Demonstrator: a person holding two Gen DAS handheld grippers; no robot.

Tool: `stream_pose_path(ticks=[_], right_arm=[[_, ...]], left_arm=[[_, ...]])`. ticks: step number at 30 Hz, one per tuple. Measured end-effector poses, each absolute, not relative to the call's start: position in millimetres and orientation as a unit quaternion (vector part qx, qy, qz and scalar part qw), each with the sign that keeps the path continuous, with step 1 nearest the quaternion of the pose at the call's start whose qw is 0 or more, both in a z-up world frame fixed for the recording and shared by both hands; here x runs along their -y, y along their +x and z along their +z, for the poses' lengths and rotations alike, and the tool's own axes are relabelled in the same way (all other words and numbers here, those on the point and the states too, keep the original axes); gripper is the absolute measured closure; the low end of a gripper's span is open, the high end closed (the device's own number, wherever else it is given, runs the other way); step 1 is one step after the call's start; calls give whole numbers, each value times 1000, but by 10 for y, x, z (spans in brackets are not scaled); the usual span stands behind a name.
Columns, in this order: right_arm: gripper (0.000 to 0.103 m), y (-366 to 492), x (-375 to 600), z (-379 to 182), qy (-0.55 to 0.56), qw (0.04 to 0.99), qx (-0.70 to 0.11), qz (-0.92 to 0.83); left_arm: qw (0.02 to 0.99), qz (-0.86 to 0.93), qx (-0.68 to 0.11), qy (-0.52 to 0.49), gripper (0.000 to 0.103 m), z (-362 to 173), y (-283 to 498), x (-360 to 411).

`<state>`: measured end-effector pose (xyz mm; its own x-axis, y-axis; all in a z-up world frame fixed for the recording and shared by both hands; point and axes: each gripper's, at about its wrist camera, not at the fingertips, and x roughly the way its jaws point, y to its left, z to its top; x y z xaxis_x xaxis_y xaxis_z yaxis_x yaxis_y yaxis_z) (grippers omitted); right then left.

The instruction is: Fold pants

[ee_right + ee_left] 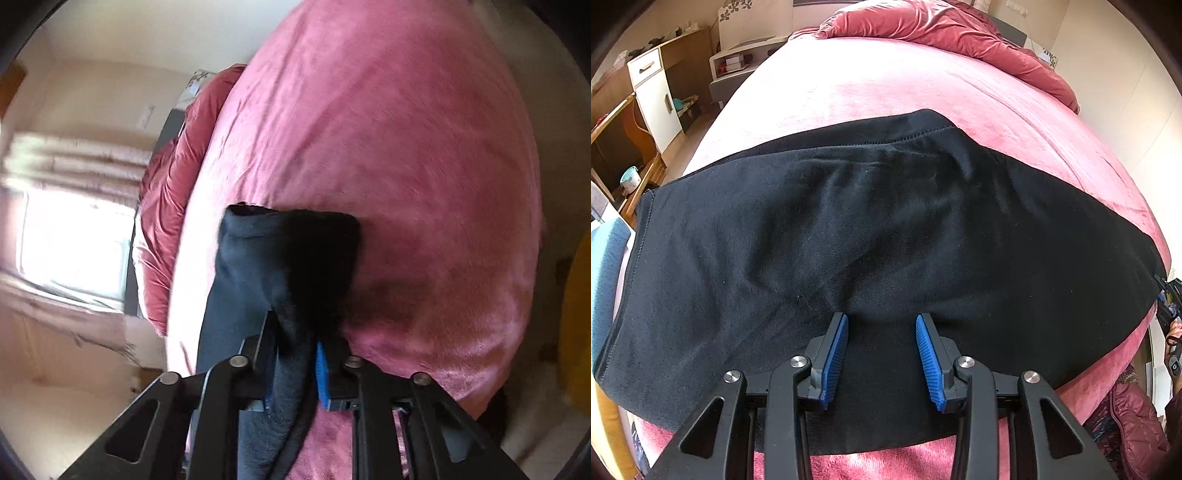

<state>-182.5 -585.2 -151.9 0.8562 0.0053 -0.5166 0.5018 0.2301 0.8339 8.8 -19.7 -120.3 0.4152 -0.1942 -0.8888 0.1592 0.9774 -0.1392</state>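
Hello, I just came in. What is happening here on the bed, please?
A person is folding a pair of black pants on a bed with a pink cover, using a handheld gripper in each hand. The right gripper is shut on a bunched part of the dark fabric, which stands up from the bed in front of it. The left gripper is open, with its fingertips at the pants, which lie spread flat across the bed; it holds nothing. A red duvet is heaped at the far end.
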Motion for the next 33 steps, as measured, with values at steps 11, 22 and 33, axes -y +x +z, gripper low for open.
stream_pose_path(ticks=[11, 22, 33], right_arm=[[89, -1197, 5147, -306, 409, 871, -268, -57], [89, -579, 3809, -231, 306, 879, -361, 61], [89, -251, 2790, -658, 218, 851, -454, 148]], left_arm=[[840, -110, -531, -26, 64, -1216, 75, 141], [839, -108, -533, -19, 64, -1159, 108, 123], [843, -105, -527, -20, 64, -1145, 25, 204]])
